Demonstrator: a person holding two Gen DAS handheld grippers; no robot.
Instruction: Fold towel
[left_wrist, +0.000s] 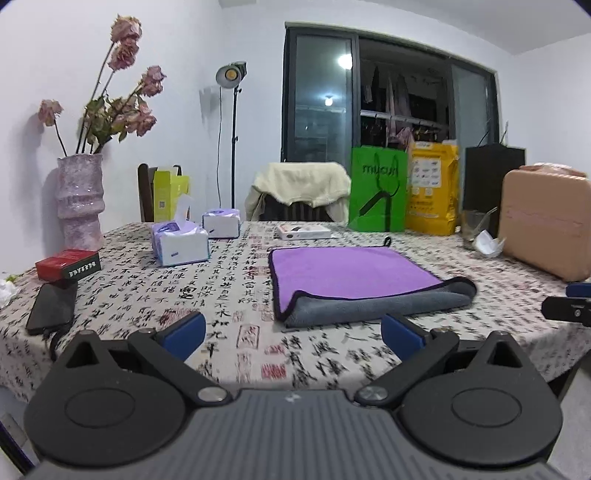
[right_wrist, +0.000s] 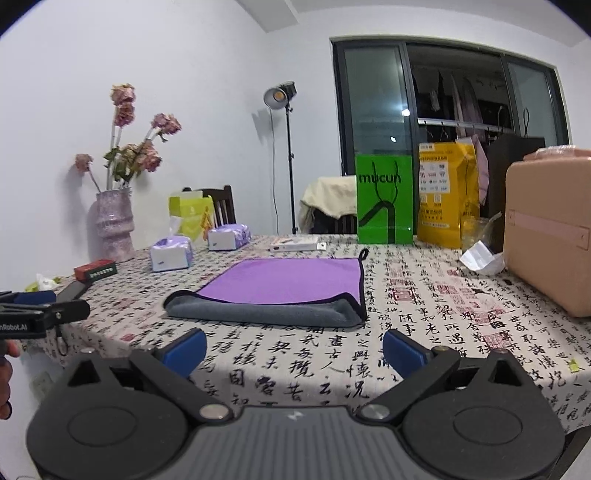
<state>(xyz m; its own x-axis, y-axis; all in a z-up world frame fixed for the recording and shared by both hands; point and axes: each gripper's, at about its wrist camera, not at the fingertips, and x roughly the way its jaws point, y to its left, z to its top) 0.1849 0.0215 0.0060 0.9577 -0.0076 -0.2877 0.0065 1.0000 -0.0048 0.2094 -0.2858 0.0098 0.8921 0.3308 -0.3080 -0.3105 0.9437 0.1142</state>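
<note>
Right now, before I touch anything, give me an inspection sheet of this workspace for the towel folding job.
Surface: table under a calligraphy-print cloth.
Job's things: purple towel lying flat, near edge turned over showing its grey side.
Clutter: two tissue packs, red box, phone, vase of dried flowers, green bag, yellow bag, pink case.
Grippers: left gripper and right gripper both open, short of the towel, holding nothing.
Cables: one at the phone.
Surroundings: lamp stand, draped chair, dark window.
</note>
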